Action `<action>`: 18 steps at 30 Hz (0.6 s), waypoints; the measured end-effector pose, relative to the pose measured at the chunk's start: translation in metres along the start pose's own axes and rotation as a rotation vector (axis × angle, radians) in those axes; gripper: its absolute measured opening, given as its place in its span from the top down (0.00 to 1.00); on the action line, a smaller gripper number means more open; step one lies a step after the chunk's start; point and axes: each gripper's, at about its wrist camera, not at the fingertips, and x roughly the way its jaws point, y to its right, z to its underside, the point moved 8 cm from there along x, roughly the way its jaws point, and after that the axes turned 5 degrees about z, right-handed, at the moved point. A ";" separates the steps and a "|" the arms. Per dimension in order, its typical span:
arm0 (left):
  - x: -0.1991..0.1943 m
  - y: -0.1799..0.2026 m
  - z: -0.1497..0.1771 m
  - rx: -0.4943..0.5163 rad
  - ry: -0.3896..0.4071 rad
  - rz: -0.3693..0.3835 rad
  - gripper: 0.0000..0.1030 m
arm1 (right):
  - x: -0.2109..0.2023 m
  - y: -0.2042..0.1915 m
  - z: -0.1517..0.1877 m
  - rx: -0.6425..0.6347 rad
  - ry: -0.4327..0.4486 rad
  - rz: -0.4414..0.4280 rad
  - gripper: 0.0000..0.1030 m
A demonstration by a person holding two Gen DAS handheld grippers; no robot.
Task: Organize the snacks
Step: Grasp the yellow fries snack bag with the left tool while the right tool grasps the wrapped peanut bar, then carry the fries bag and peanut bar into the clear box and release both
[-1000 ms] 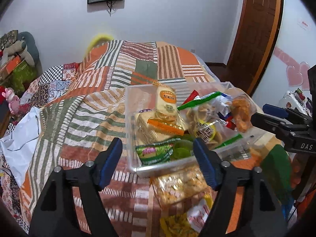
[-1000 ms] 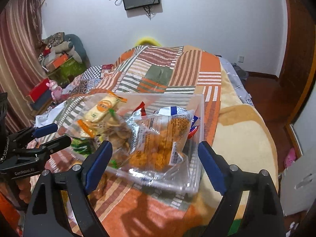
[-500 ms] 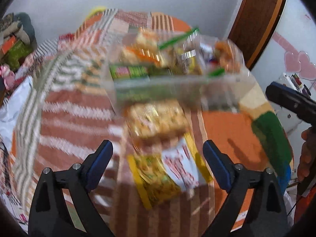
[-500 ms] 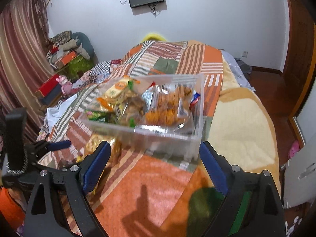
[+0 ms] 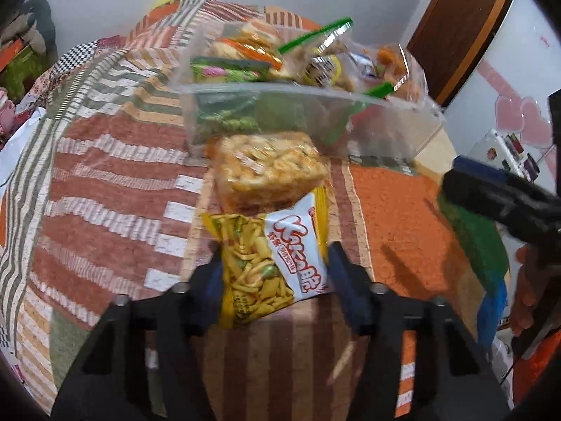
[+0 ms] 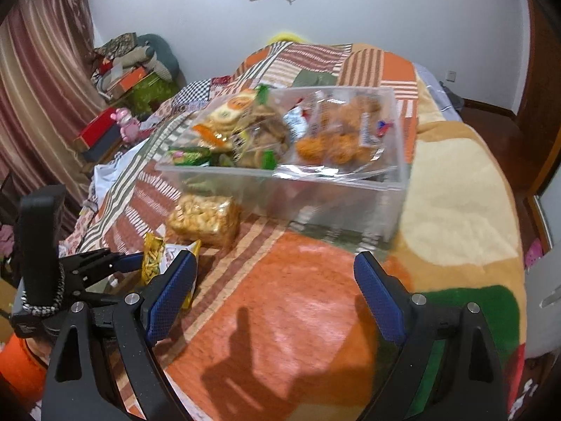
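A clear plastic bin full of snack packs stands on the patchwork bedspread. In front of it lies a clear bag of puffed snacks. Nearer lies a yellow and white snack bag. My left gripper is low over the bed with its jaws on either side of the yellow bag, touching or nearly touching its edges. My right gripper is open and empty above the orange patch of the blanket, to the right of the yellow bag.
The bedspread falls away at the right and front edges. Boxes, cushions and a pink toy are piled left of the bed. A wooden door stands at the right. The right gripper shows at the right of the left wrist view.
My left gripper has dropped from above the bin to the yellow bag, and its jaws have narrowed around it. My right gripper has pulled back from the bin, still open.
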 end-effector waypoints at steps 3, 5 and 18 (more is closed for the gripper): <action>-0.016 -0.007 -0.003 0.002 0.027 0.003 0.77 | 0.009 -0.014 -0.001 -0.009 -0.015 -0.022 0.13; -0.024 -0.013 -0.006 -0.001 0.039 0.013 0.81 | 0.018 -0.026 -0.002 -0.012 -0.030 -0.045 0.13; -0.065 -0.076 0.000 -0.052 0.118 -0.046 0.85 | 0.072 -0.062 -0.014 -0.013 -0.115 -0.042 0.13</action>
